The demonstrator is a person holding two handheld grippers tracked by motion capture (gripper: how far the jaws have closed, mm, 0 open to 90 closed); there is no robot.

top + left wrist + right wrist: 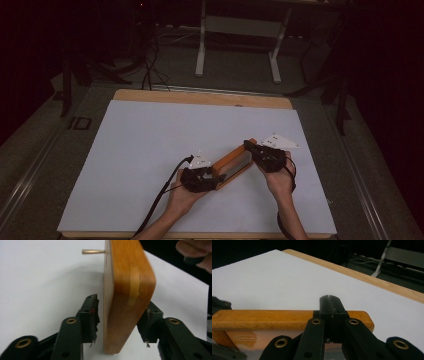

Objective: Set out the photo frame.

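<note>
Wooden frame (231,164) held above the white sheet (150,150) covering the worktop (200,96), right of centre and toward the person's edge, running diagonally between the two grippers; left gripper (200,179) at the frame's near-left end, right gripper (262,152) at its far-right end; in the left gripper view the frame (125,295) stands on edge between the fingers (88,317), which are spread either side of it, the left one clear of the wood, the right one close against or touching it, cannot tell which; thin wooden peg (93,251) juts from the frame's face; in the right gripper view the fingers (329,308) are pressed together on the frame's top rail (274,319), pinching it; a small oval mark (246,338) shows on the panel below the rail.
</note>
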